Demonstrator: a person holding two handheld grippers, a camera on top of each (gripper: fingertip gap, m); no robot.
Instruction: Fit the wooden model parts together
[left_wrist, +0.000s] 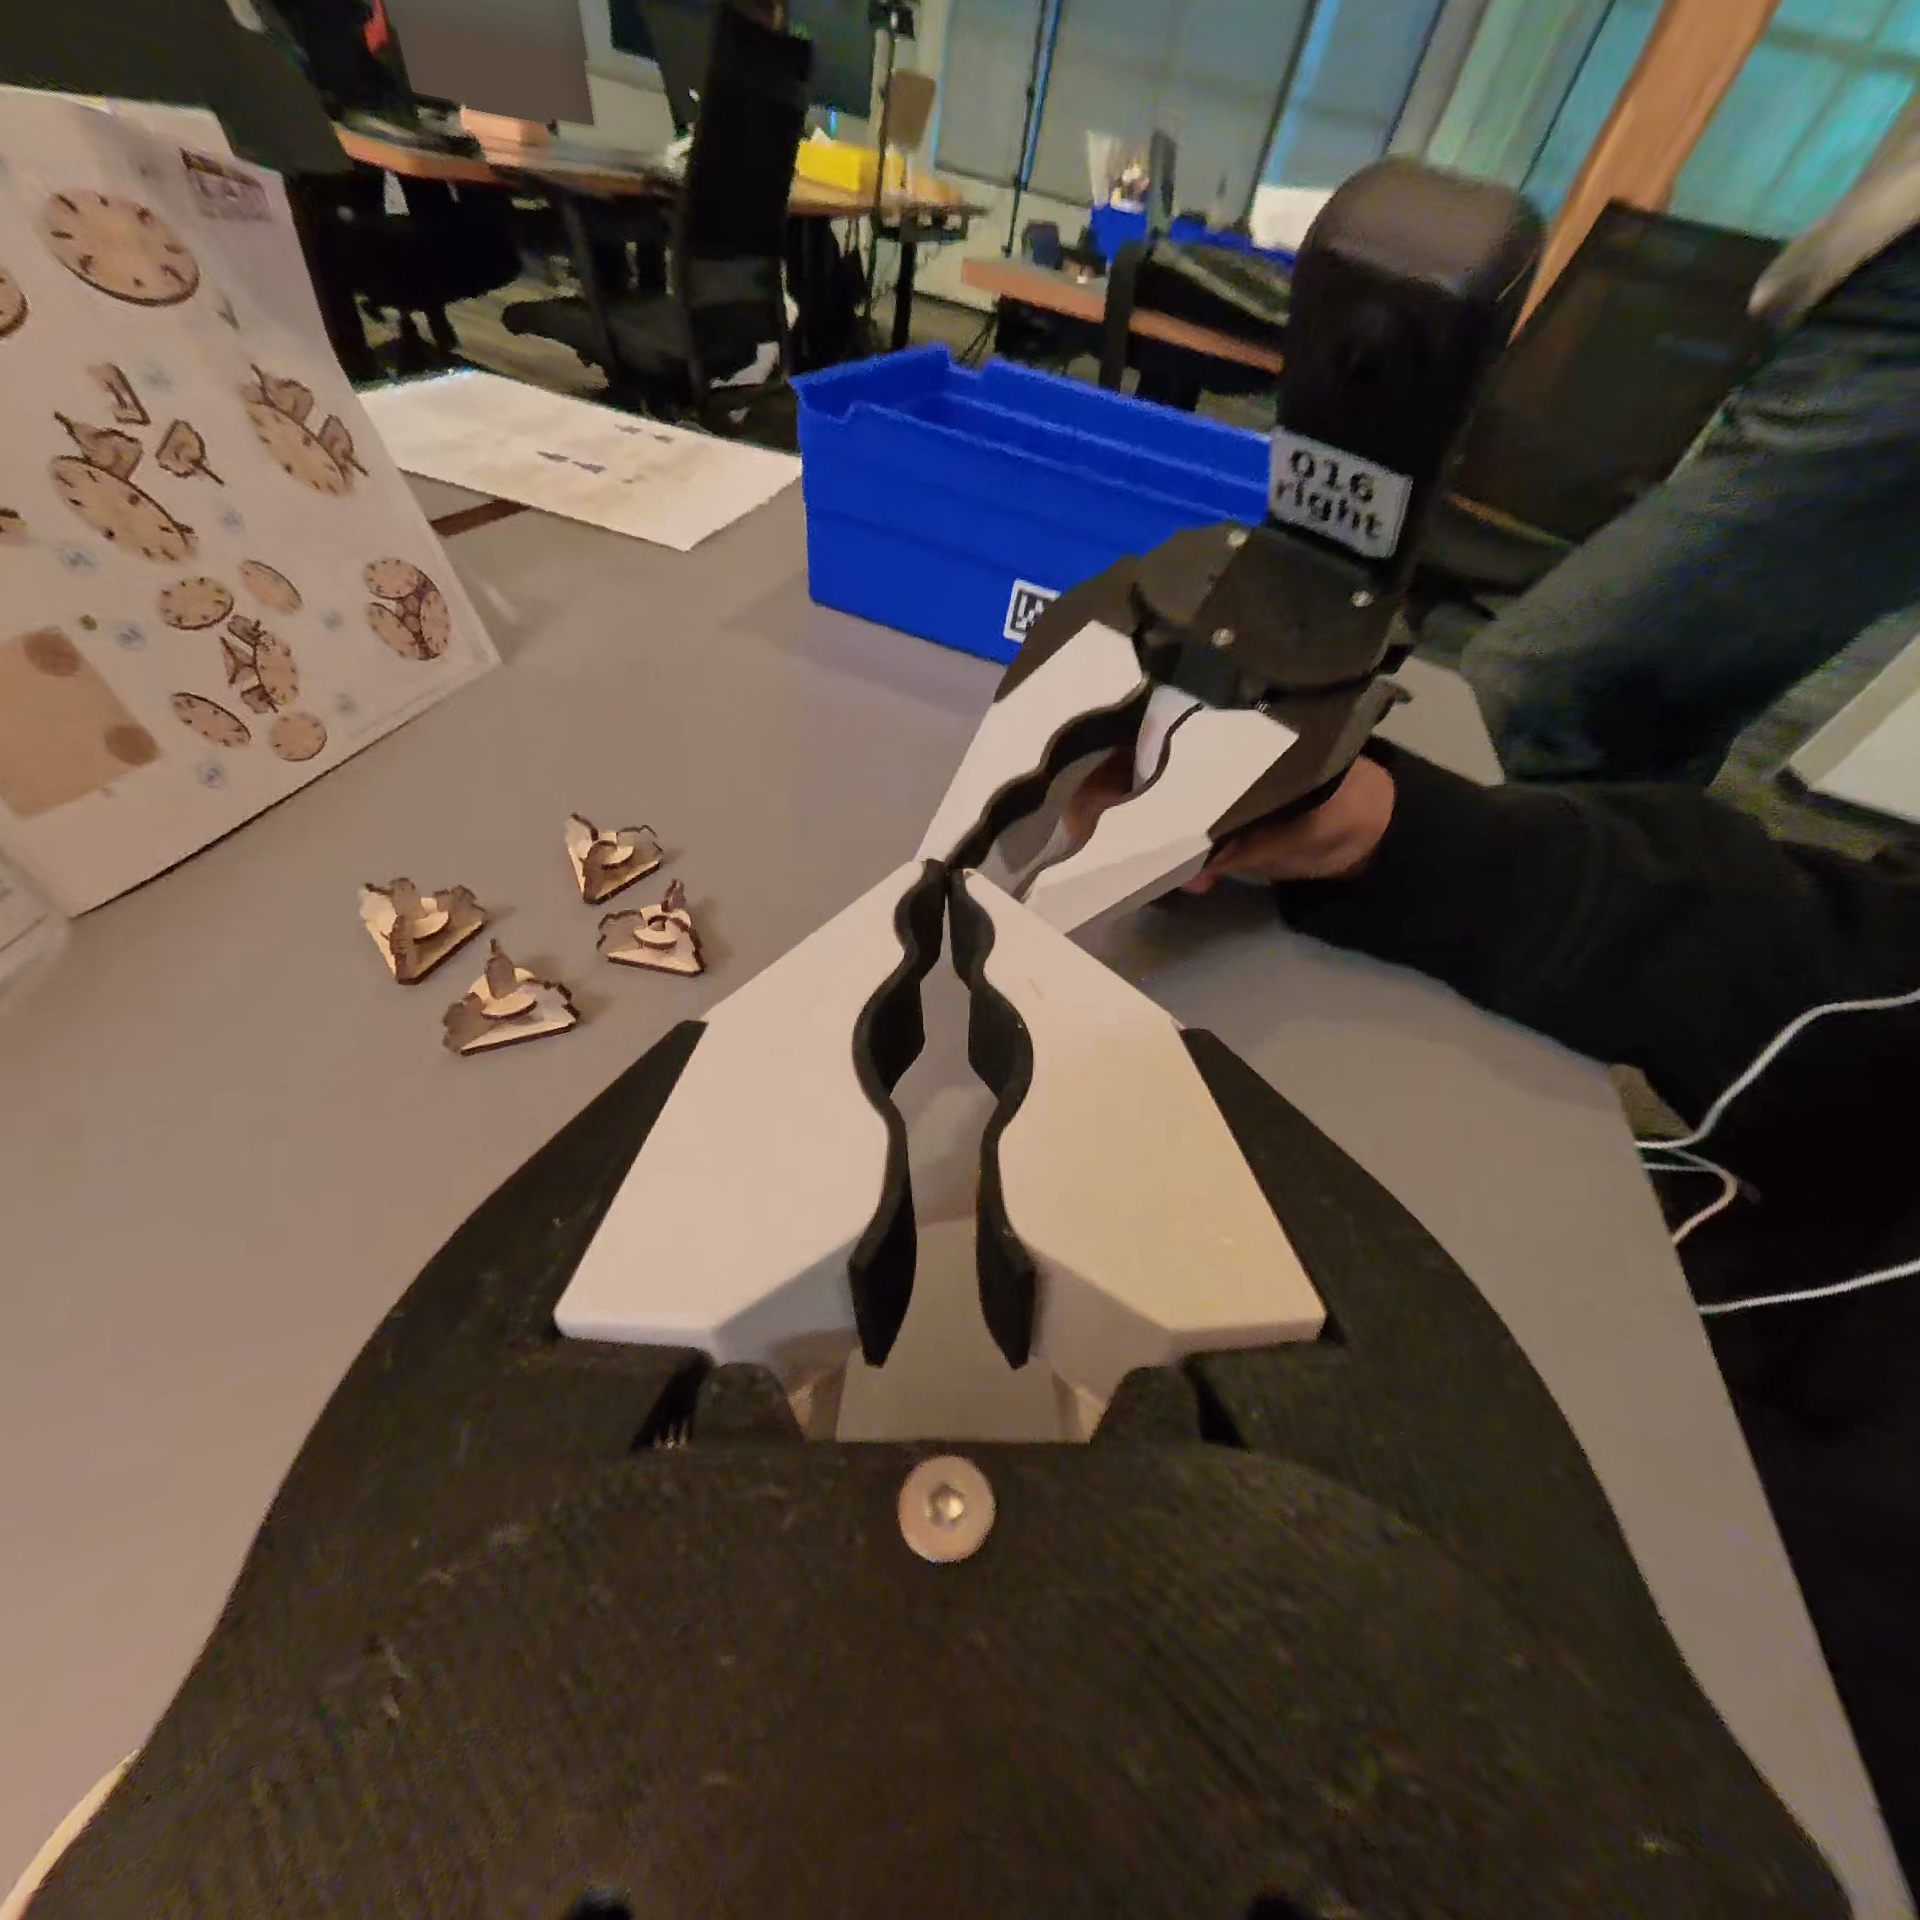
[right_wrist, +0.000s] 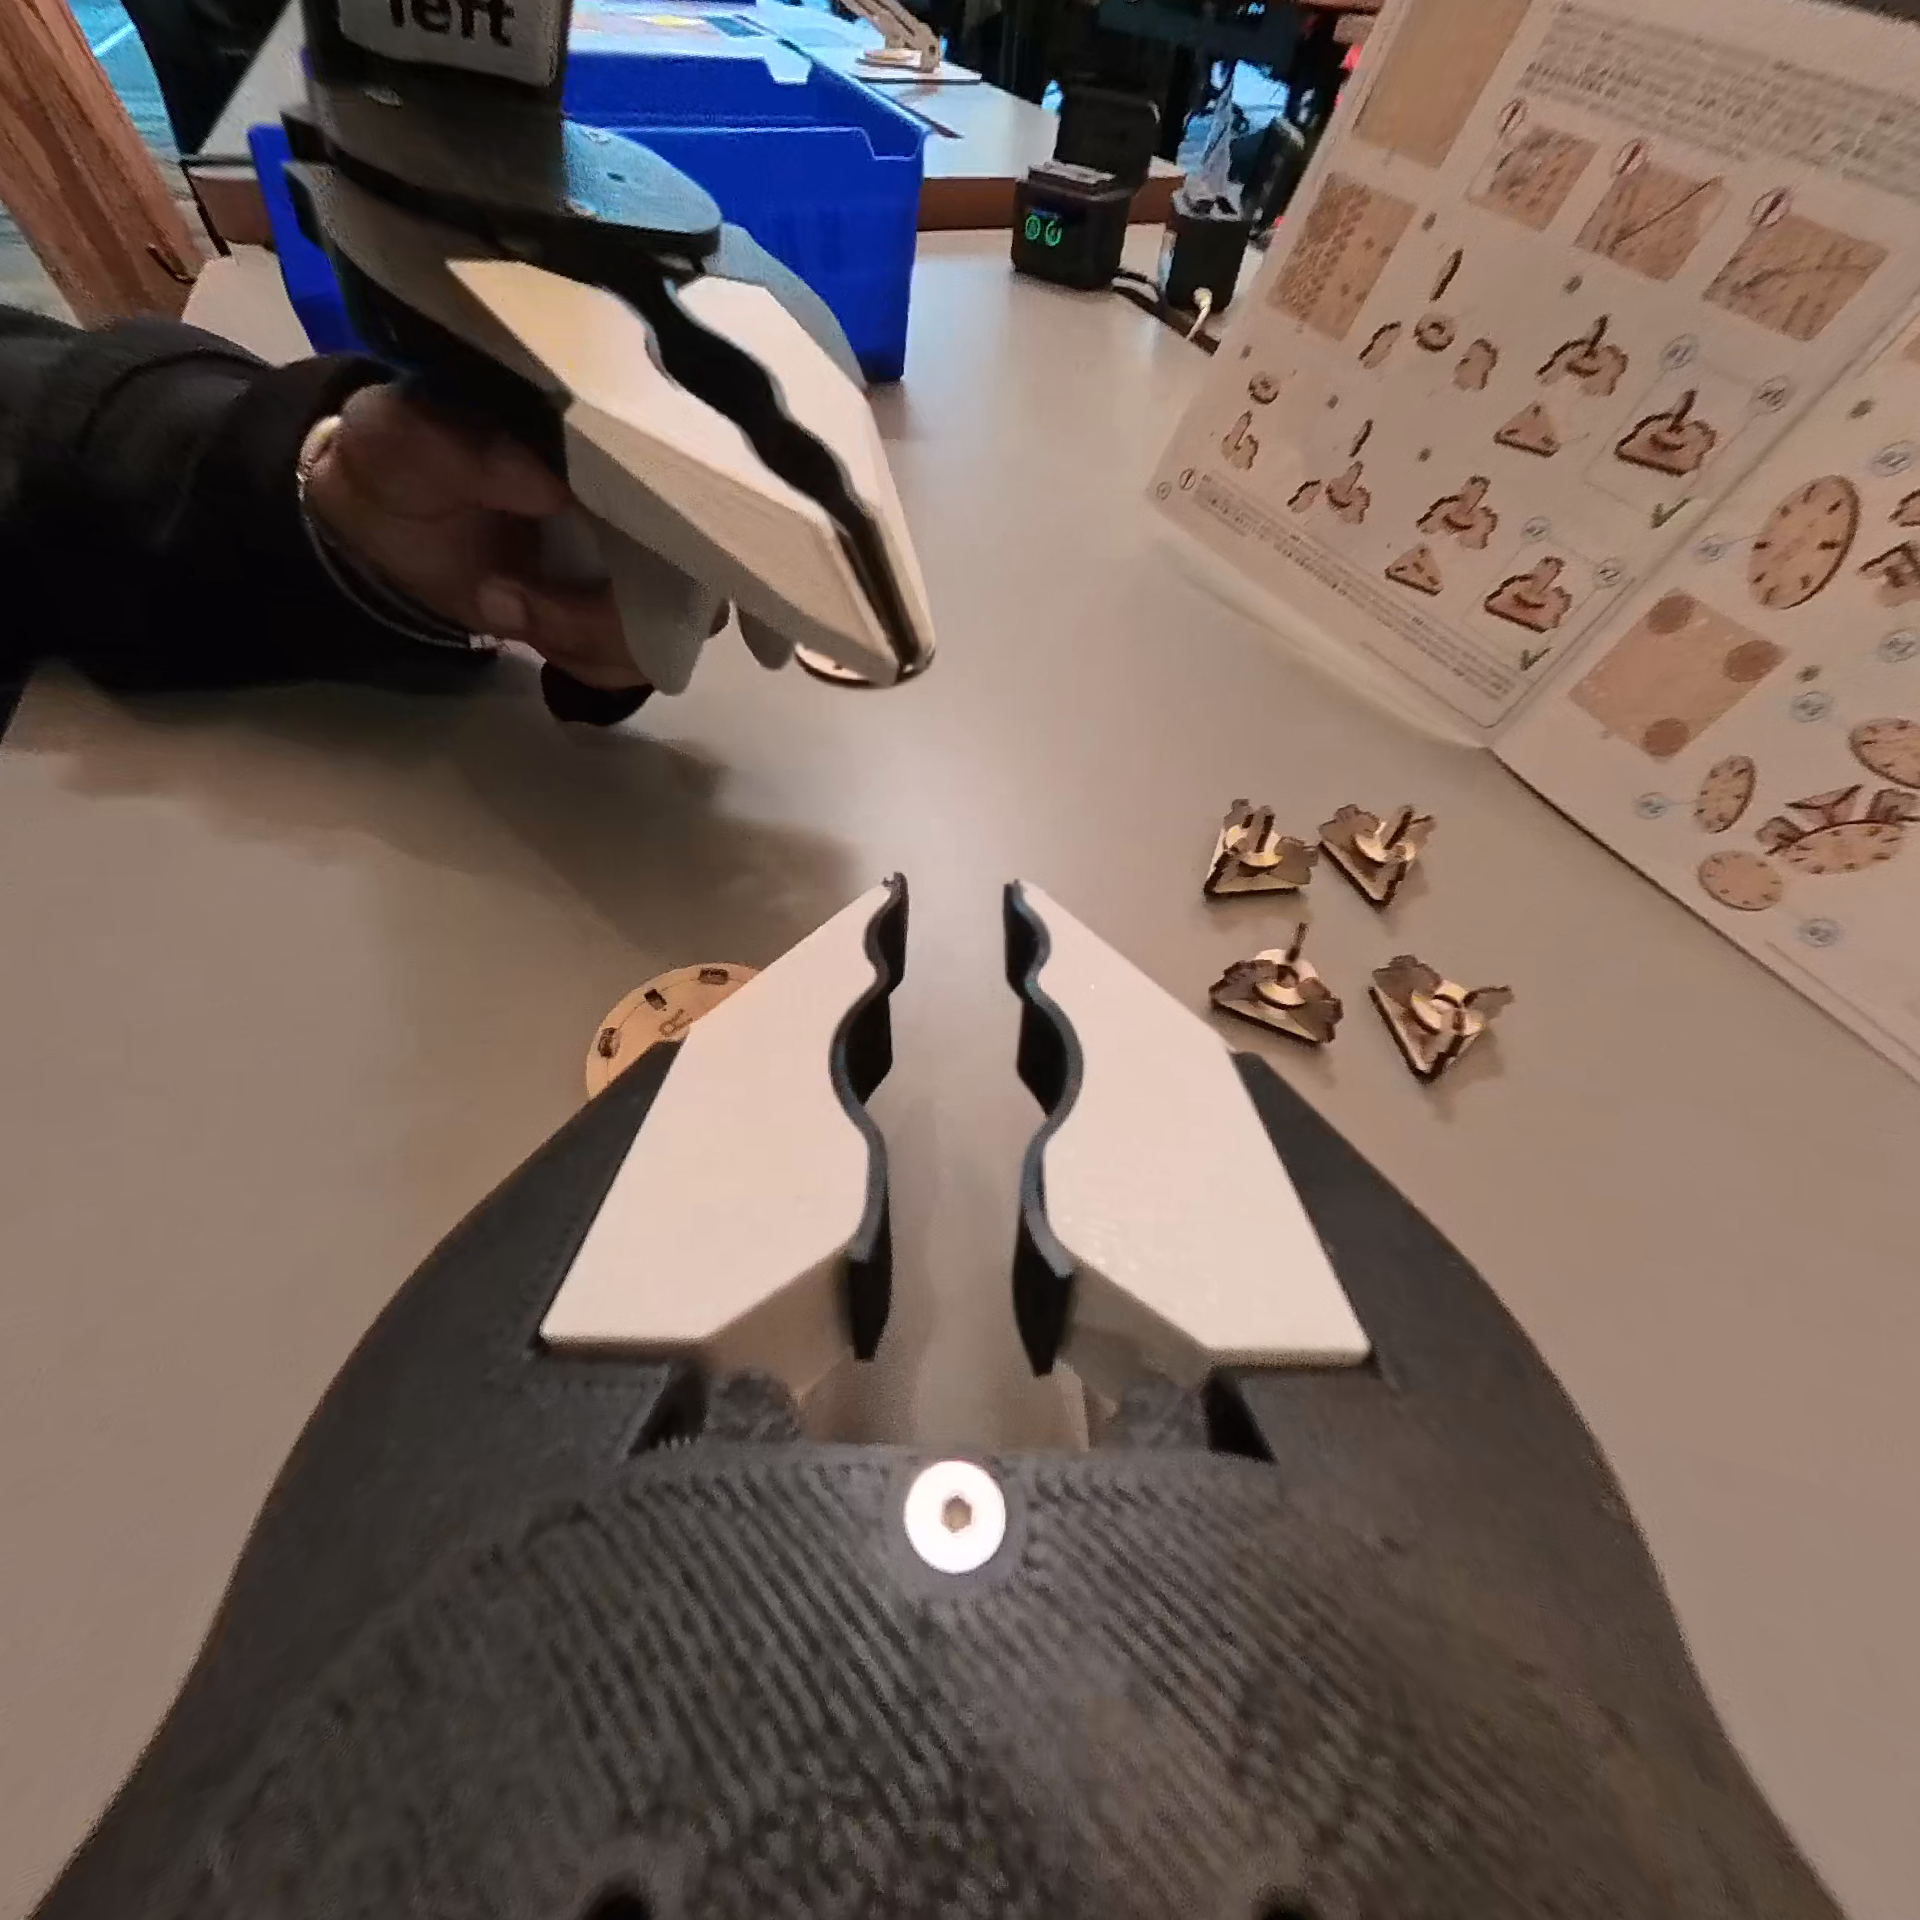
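Note:
My left gripper (left_wrist: 948, 881) is shut. In the right wrist view it (right_wrist: 891, 652) hangs above the grey table (right_wrist: 312, 935), and a thin round wooden disc (right_wrist: 836, 667) shows pinched at its tips. My right gripper (right_wrist: 954, 888) is open and empty, low over the table. In the left wrist view its tips (left_wrist: 987, 873) sit just beyond my left tips. A larger wooden disc with small slots (right_wrist: 660, 1013) lies flat on the table, partly hidden under my right gripper's left finger. Several small triangular wooden assemblies (right_wrist: 1278, 992) sit to the right and also show in the left wrist view (left_wrist: 509, 1003).
An open picture instruction sheet (right_wrist: 1558, 364) stands propped at the right and also shows in the left wrist view (left_wrist: 208, 520). A blue bin (left_wrist: 987, 488) stands at the back. A small black device with green lights (right_wrist: 1070, 223) sits behind. A white cable (left_wrist: 1766, 1060) runs off the table's right edge. Both grippers' tips are close together, under 4 cm apart.

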